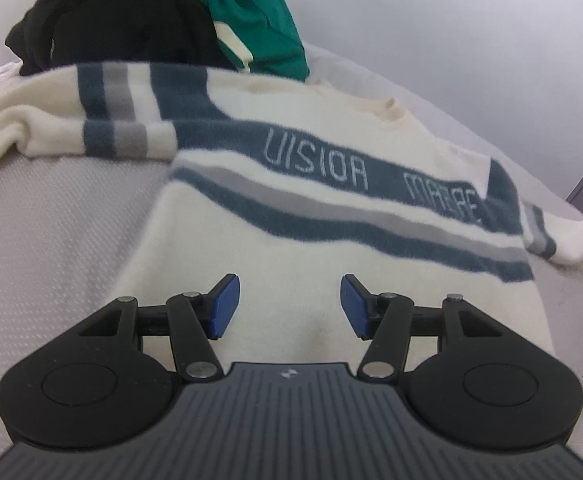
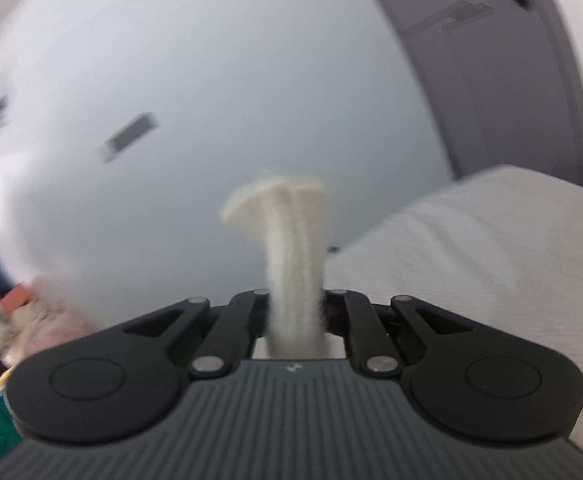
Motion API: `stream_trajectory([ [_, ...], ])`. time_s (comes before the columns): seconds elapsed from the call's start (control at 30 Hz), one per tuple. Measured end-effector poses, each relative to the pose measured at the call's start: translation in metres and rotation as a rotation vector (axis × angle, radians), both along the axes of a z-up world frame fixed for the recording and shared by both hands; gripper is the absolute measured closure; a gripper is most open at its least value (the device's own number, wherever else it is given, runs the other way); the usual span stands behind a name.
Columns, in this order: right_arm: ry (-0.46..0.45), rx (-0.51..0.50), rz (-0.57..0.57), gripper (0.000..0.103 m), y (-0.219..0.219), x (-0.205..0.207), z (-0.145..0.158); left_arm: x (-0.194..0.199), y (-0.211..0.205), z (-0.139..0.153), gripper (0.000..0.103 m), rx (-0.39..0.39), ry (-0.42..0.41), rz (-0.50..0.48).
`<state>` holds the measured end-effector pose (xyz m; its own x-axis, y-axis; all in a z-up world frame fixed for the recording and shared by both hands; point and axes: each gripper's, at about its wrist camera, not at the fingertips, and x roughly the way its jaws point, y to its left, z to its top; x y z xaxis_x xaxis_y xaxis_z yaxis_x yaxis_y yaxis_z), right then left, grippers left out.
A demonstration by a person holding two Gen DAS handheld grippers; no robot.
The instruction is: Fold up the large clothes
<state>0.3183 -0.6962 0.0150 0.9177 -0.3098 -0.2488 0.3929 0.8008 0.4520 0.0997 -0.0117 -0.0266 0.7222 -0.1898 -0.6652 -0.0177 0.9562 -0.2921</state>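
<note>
One cream knitted sweater with dark blue and grey stripes (image 1: 275, 184) lies spread front-up on the pale grey textured bed cover (image 1: 51, 240), its lettered chest band facing the left wrist camera. The left gripper (image 1: 289, 304) hovers over the plain lower body of that sweater with its blue-padded fingers (image 1: 223, 306) spread and nothing between them. The right gripper (image 2: 295, 312) has its fingers pressed together on a strip of cream knit (image 2: 287, 256), probably a sleeve end or cuff of the same sweater, raised in front of the white wall.

To do this step well, I judge the right hand should carry the pinched cloth across the sweater's chest in a low arc, keeping the fabric taut so it lands flat and parallel to the stripes, while the left fingers press down on the sweater's body to stop it sliding.

Counted: one striped sweater, two grippers, one black garment (image 1: 111, 20) and one green garment (image 1: 251, 16) heaped beyond the sweater's collar.
</note>
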Motion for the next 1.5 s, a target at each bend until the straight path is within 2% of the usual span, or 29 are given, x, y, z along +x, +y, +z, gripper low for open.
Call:
stream_trajectory([
  [0.17, -0.068, -0.076, 0.177, 0.094, 0.085, -0.01, 0.063, -0.011, 0.016, 0.012, 0.041, -0.012, -0.053, 0.003],
  [0.3, -0.125, -0.14, 0.333, 0.094, 0.165, -0.026, 0.107, -0.016, 0.036, 0.019, 0.041, -0.073, -0.078, 0.018],
  [0.43, -0.17, -0.185, 0.485, 0.094, 0.24, -0.044, 0.133, -0.025, 0.055, 0.029, 0.041, -0.081, -0.141, 0.039],
  [0.53, -0.185, -0.21, 0.61, 0.093, 0.292, -0.06, 0.134, -0.036, 0.067, 0.039, 0.041, -0.063, -0.208, 0.061],
  [0.67, -0.175, -0.193, 0.748, 0.093, 0.345, -0.076, 0.112, -0.051, 0.09, 0.05, 0.041, -0.122, -0.265, 0.076],
  [0.87, -0.091, -0.22, 0.945, 0.093, 0.436, -0.124, 0.06, -0.066, 0.119, 0.055, 0.041, -0.161, -0.314, 0.121],
  [1.07, 0.089, -0.265, 1.073, 0.093, 0.5, -0.138, -0.011, -0.067, 0.138, 0.052, 0.041, -0.186, -0.319, 0.159],
  [1.27, 0.244, -0.308, 1.127, 0.091, 0.526, -0.15, -0.077, -0.06, 0.139, 0.042, 0.041, -0.208, -0.281, 0.162],
  [1.4, 0.297, -0.269, 1.143, 0.091, 0.527, -0.151, -0.091, -0.055, 0.138, 0.036, 0.041, -0.215, -0.262, 0.164],
  [1.5, 0.305, -0.255, 1.155, 0.086, 0.529, -0.16, -0.095, -0.053, 0.139, 0.034, 0.041, -0.221, -0.255, 0.166],
])
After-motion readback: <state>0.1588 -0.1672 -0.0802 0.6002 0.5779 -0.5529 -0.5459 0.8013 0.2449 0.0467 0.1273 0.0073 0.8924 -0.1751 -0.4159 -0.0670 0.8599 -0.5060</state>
